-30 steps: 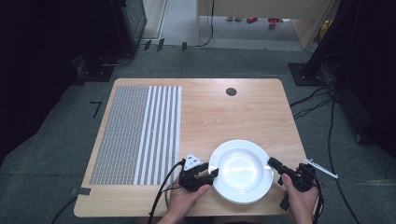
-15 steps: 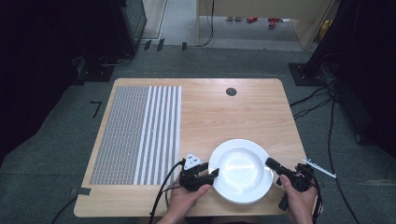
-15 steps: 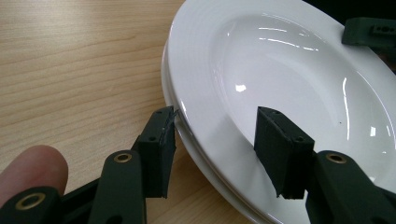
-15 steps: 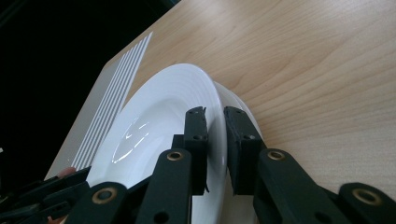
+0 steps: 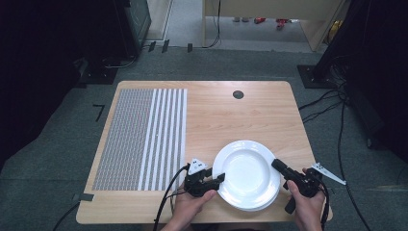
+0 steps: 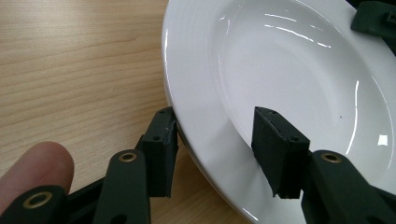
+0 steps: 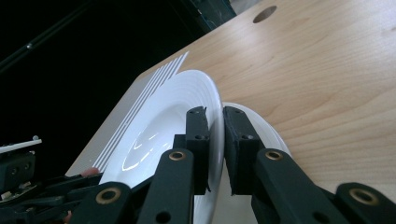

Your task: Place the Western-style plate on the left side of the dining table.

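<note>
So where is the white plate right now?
In the high view, the white plate sits at the table's near right edge, between the left gripper and right gripper.

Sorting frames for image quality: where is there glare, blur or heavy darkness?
Left gripper view: bright streaks of glare on the white plate; a finger at lower left is blurred. Right gripper view: the upper left is almost black, with a small highlight inside the plate. High view: evenly lit table, dark surroundings at both sides.

Wooden table (image 5: 250, 115), striped mat (image 5: 144, 137), perhaps stacked plates (image 5: 248, 173)
</note>
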